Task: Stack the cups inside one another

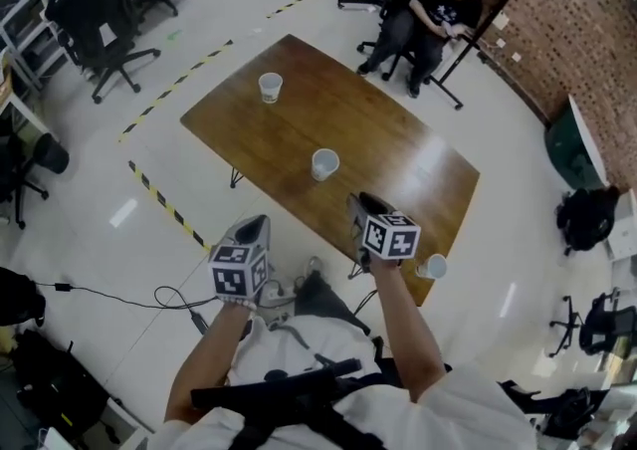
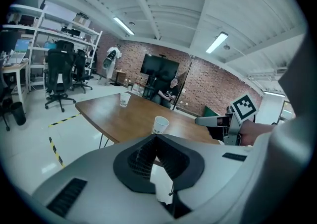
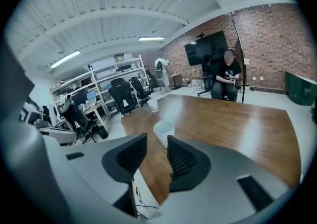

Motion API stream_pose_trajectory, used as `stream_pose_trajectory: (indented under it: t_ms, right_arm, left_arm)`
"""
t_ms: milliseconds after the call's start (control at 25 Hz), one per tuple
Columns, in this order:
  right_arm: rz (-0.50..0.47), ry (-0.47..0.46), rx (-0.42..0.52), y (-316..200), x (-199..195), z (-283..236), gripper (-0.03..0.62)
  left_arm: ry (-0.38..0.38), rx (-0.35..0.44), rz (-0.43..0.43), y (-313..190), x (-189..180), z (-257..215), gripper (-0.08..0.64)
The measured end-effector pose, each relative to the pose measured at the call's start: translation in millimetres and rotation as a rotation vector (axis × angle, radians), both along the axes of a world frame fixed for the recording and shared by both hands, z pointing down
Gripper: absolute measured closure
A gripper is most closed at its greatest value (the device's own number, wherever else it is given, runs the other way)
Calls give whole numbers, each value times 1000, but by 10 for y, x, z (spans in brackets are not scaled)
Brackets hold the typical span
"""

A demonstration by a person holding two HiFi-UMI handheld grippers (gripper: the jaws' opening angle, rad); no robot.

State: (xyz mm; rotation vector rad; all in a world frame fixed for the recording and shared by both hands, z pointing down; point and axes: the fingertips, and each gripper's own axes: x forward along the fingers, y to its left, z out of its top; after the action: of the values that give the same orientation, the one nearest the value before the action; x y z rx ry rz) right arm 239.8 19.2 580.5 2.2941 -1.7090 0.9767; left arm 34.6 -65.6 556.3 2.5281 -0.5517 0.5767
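Three white paper cups stand on the brown wooden table point(image 1: 299, 110): one at the far left point(image 1: 270, 87), one near the middle point(image 1: 324, 164), one at the near right corner point(image 1: 433, 266). My left gripper point(image 1: 257, 223) hangs over the floor just off the table's near edge, its jaws closed tip to tip with nothing between them point(image 2: 156, 137). Over the near edge my right gripper point(image 1: 355, 201) stands open and empty point(image 3: 156, 139). It points at the middle cup point(image 3: 164, 132), which is a short way ahead. The far cup point(image 3: 153, 104) shows behind it.
A person point(image 1: 438, 15) sits on a chair beyond the table's far side. Office chairs point(image 1: 100, 20) stand at the left. Yellow-black tape point(image 1: 164, 201) and cables point(image 1: 169, 294) lie on the floor near the table's near edge. A green bin point(image 1: 569, 144) stands at the right.
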Motion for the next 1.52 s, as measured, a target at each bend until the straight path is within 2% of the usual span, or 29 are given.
stream_pose_trajectory:
  t_ms: [280,600,960,1080,1160,1520]
  right_arm:
    - [-39,2,-32,-601,477,157,434]
    - [-108,-2,-128,-1072,766,549,436]
    - [-198,-31,-199,-1340,686,836,483]
    - [-205,-27,-213,-1389,687,887,486]
    - [-207,-23,-226,-1406,689,921,523]
    - [-204,-13,-249,-1417,661,964,565]
  left_arm:
    - [-44,-7,-13,-116,330,66,568]
    - [-70,-8,-9,-189,644,127,568]
    - [-91,-25,-25,-305,785,201,568]
    - [-90,-25,-38,-360,799,206,568]
    - [-89,-28,-42,-391,797,219,568]
    - [-87,-38,-46,-442,769,241,568]
